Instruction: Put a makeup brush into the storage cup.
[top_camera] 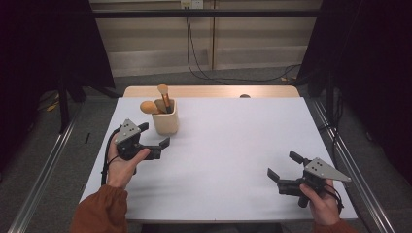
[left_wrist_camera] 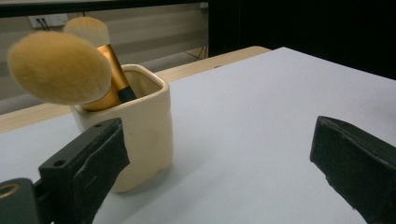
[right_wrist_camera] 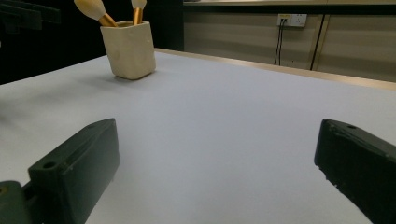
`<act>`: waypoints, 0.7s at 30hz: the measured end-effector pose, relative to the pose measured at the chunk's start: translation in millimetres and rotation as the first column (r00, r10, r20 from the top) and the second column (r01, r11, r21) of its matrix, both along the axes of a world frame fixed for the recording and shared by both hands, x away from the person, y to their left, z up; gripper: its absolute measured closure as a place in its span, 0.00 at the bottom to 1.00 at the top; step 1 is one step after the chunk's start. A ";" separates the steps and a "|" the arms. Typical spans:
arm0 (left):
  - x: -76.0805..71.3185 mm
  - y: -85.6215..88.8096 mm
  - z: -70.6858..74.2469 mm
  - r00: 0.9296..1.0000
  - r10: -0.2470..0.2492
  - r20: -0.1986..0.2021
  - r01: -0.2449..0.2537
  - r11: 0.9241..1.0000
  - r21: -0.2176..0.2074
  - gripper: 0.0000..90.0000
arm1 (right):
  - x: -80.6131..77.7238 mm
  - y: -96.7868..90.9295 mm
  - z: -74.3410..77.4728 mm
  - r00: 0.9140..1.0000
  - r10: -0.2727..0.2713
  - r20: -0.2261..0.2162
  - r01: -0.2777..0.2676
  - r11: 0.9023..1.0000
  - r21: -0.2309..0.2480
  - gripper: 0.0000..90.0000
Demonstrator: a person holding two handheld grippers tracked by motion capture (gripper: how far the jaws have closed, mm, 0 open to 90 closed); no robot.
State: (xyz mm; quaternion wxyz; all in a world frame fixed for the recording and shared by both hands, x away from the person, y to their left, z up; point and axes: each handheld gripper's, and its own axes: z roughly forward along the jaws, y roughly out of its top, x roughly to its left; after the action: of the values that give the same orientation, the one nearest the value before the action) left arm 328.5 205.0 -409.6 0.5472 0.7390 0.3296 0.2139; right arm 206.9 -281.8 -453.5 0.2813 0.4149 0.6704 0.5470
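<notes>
A dim room with dark curtains at both sides and a pale panelled back wall surrounds a wooden table covered by a flat white rectangular table top (top_camera: 233, 145). Near the far left of that surface stands a cream ceramic square-sided cup (top_camera: 165, 122), upright. Just beside it, on the person's near side, the left gripper (top_camera: 154, 135) is held in the left hand (top_camera: 124, 162), jaws spread wide and holding nothing; in the left gripper view one jaw sits close against the cup wall, contact uncertain. The right gripper (top_camera: 283, 165), held in the right hand (top_camera: 321, 201) near the front right corner, is well apart from the cup, jaws likewise spread and empty. Two gold-handled makeup brushes with tan bristle heads (top_camera: 155, 99) stand in the cup, heads up, leaning.
</notes>
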 end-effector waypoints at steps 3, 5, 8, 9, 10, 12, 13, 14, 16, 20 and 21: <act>-5.2 6.0 -1.1 0.999 0.031 0.037 -0.031 0.999 0.008 0.04 | -0.3 -0.5 0.2 1.000 -0.002 0.004 0.002 1.000 -0.002 0.00; -8.7 10.3 -2.8 1.000 0.021 0.016 -0.021 1.000 -0.004 0.04 | -1.1 0.0 0.7 1.000 0.002 0.007 -0.002 1.000 -0.001 0.00; -15.2 14.6 -5.6 0.999 0.026 0.023 -0.026 1.000 -0.009 0.04 | -1.5 -0.2 1.4 1.000 0.004 0.013 -0.004 1.000 -0.003 0.00; -16.8 15.7 -6.6 1.000 0.024 0.019 -0.024 1.000 -0.015 0.04 | -1.3 -0.1 1.6 1.000 0.005 0.014 -0.005 1.000 -0.001 0.00; -18.7 16.6 -7.2 0.999 0.028 0.021 -0.028 1.000 -0.009 0.04 | -1.1 0.1 1.7 1.000 0.005 0.014 -0.005 1.000 -0.002 0.00; -24.9 16.7 -7.9 0.999 0.032 0.030 -0.032 0.999 0.000 0.04 | -1.0 0.3 1.6 1.000 0.007 0.013 -0.007 1.000 -0.005 0.00; -28.1 16.9 -8.1 0.999 0.022 0.028 -0.022 1.000 -0.007 0.03 | -1.0 0.6 1.6 1.000 0.007 0.014 -0.007 1.000 -0.003 0.00; -30.9 17.9 -8.2 1.000 0.015 0.018 -0.015 1.000 -0.017 0.03 | -1.1 0.6 1.5 1.000 0.008 0.014 -0.008 1.000 -0.003 0.00; -36.5 19.3 -8.7 1.000 0.025 0.018 -0.025 1.000 -0.018 0.03 | -1.2 0.5 1.2 1.000 0.011 0.013 -0.011 1.000 -0.005 0.00; -43.0 24.0 -12.4 0.999 0.037 0.003 -0.037 0.999 -0.008 0.03 | -2.4 0.4 1.6 1.000 0.018 0.023 -0.018 1.000 -0.017 0.00; -45.1 25.8 -13.8 0.999 0.038 0.000 -0.038 0.999 -0.013 0.03 | -2.6 0.5 1.7 1.000 0.017 0.023 -0.017 1.000 -0.016 0.00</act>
State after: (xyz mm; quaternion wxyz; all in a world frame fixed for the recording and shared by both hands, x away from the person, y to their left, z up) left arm 283.4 230.8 -423.4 0.5481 0.7289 0.3449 0.2222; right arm 204.3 -281.3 -451.8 0.2879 0.4006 0.6748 0.5490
